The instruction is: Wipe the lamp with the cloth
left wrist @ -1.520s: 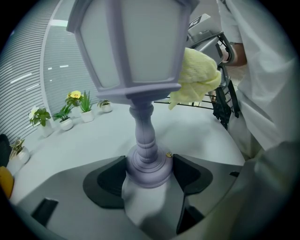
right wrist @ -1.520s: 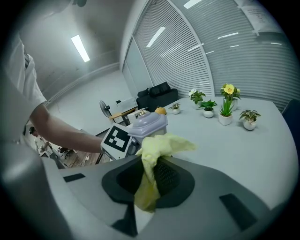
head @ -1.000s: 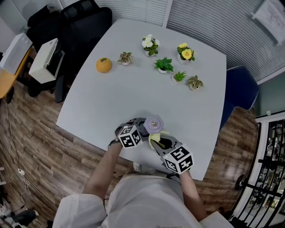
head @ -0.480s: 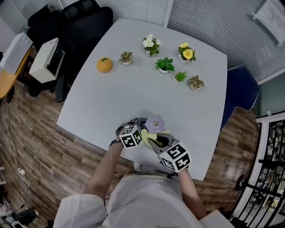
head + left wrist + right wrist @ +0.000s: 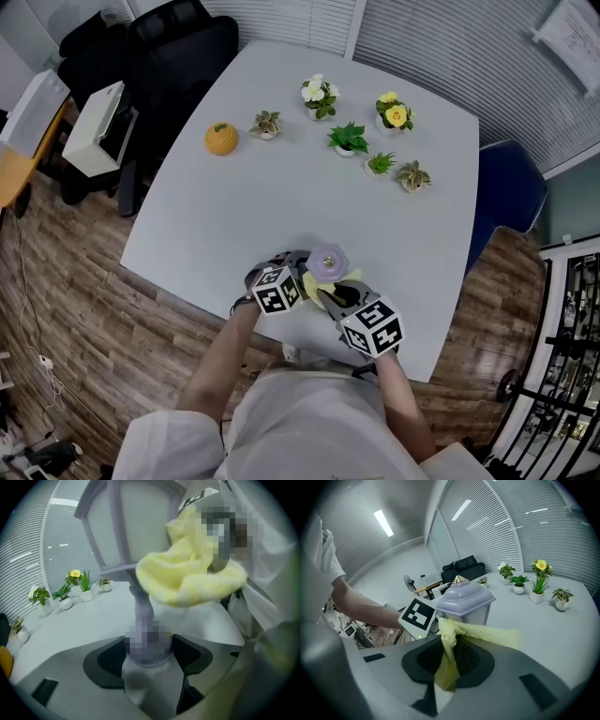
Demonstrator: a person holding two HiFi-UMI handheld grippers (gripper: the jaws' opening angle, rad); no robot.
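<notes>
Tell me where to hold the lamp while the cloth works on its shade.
Grip the lamp by its narrow stem, low, from the left, as the left gripper does: the stem fits between the jaws, leaving the wide lantern top free for the cloth in the right gripper.

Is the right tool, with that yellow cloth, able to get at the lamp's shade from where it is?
Probably yes. The cloth in the right tool appears to lie against the shade of the lamp, with nothing between them. The left tool grips the stem lower down, clear of the shade.
</notes>
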